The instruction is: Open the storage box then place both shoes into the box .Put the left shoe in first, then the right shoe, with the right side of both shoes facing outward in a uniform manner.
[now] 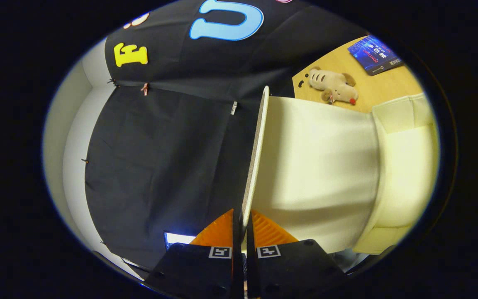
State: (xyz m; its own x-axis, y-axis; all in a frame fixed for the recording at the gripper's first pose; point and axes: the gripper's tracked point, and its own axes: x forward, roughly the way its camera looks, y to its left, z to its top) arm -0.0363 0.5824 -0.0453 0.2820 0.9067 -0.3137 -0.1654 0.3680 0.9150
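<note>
Jaws nearly closed, both fingers pinching the thin edge of the storage box lid [257, 153], gripper [242, 226] rolled sideways. Lid stands edge-on, running from between the fingers away toward the worktop [382, 85]. Cream box body [405, 166] sits right beside the lid's pale inner face. Beyond the box on the worktop: 1 plush toy [333, 86] and 1 blue booklet [375, 54], apart from each other.

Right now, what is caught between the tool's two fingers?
In the gripper view, the thin edge of the storage box's lid sits between the tool fingers, which are closed on it.
</note>
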